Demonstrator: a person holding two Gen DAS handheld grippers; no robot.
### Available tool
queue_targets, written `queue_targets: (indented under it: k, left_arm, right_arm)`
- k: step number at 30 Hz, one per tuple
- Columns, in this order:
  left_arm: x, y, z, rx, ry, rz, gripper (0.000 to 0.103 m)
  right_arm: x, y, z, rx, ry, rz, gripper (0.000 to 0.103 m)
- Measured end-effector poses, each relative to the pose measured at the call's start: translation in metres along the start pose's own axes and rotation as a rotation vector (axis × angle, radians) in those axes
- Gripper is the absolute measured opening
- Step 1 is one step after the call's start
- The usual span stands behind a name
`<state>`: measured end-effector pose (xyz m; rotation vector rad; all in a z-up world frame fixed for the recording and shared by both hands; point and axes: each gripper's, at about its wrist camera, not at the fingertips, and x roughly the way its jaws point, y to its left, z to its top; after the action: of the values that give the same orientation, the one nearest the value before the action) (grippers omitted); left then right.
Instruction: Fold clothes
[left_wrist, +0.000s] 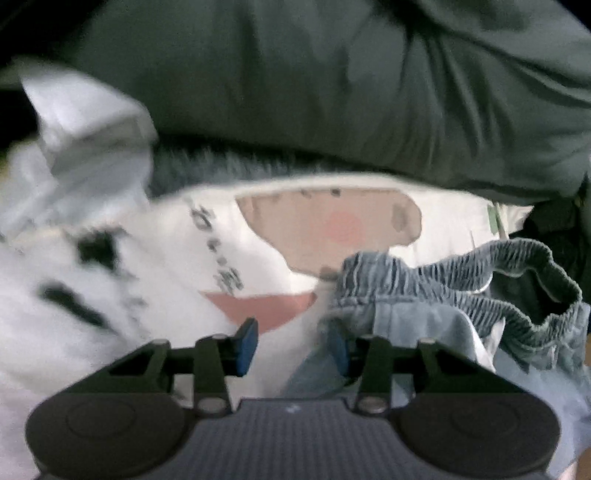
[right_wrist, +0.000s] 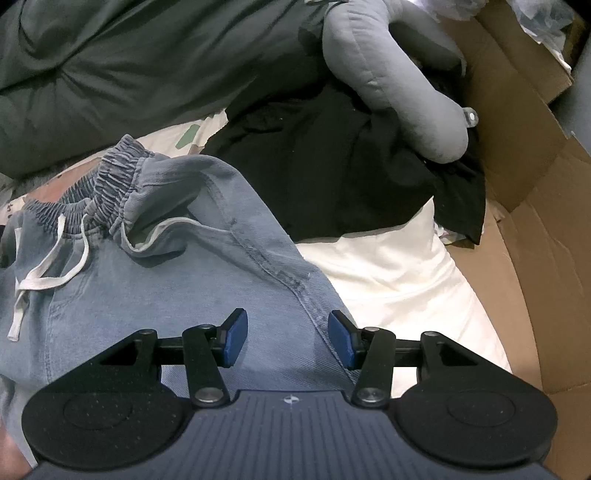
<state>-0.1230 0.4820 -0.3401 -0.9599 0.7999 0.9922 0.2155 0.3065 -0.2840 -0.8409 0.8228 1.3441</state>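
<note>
Setting is reading as a home bedroom: a dark green duvet (right_wrist: 110, 66) is bunching across a bed, a white printed sheet (left_wrist: 155, 288) is lying below it, a grey neck pillow (right_wrist: 388, 74) and an open cardboard box (right_wrist: 524, 155) are sitting alongside.

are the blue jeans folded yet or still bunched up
Still bunched up. In the right wrist view the blue jeans lie rumpled, with the elastic waistband crumpled and gaping and the white drawstring loose.
</note>
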Motion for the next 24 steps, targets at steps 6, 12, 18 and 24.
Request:
queue_targets:
  k: [6,12,18,24]
  left_arm:
    - [0.013,-0.004,-0.006,-0.014,0.023,-0.072,0.044]
    - [0.026,-0.006,-0.012,-0.044,0.043,-0.123,0.044]
    - [0.033,-0.018,-0.015,-0.019,0.048,-0.152,0.044]
    - [0.041,-0.02,-0.015,-0.026,0.056,-0.18,0.044]
  right_arm:
    - [-0.005,0.006,0.006,-0.035,-0.08,0.011,0.055]
    - [0.002,0.022,0.02,-0.109,-0.122,0.057,0.066]
    - [0.008,0.044,0.04,-0.165,-0.167,0.078,0.072]
    - [0.022,0.073,0.056,-0.309,-0.201,0.073,0.072]
